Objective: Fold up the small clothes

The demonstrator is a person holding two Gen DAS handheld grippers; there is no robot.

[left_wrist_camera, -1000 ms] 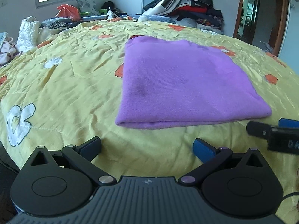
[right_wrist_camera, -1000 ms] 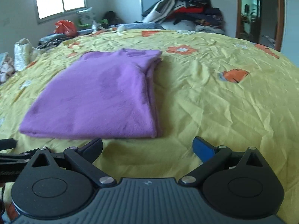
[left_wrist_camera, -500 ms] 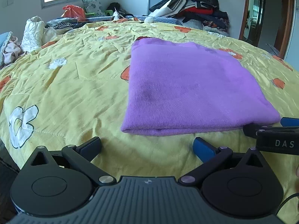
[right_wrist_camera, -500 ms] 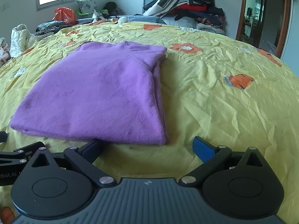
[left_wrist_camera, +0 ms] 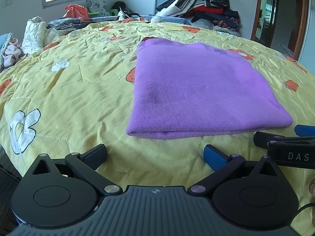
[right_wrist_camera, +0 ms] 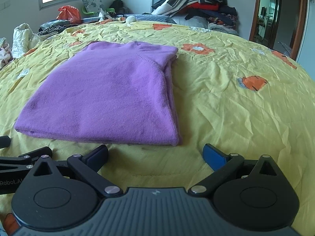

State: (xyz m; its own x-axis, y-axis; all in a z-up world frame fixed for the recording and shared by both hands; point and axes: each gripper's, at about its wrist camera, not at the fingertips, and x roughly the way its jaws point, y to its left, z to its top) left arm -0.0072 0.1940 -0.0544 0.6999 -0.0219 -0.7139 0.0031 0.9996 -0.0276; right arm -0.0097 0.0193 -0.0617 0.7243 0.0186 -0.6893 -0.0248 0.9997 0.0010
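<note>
Sitting closer to the purple garment (left_wrist_camera: pixel 198 90) than a second ago, with its near fold now filling more of both wrist views. Hovering just off that near edge: left gripper (left_wrist_camera: pixel 154 153) spread wide, clasping nothing, below the garment's near left corner; right gripper (right_wrist_camera: pixel 155 153) likewise gaping and empty, below the near right corner. Showing at the right edge of the left view, the right gripper's fingers (left_wrist_camera: pixel 283 139) nearly touching the fold, nearer than before. Lying folded into a flat rectangle on the yellow flowered bedspread (left_wrist_camera: pixel 69 90), toward the near edge of the bed, knit purple cloth with a rounded doubled fold along the front, stacked layers down the right side (right_wrist_camera: pixel 171 90), a faint darker smudge on top.
</note>
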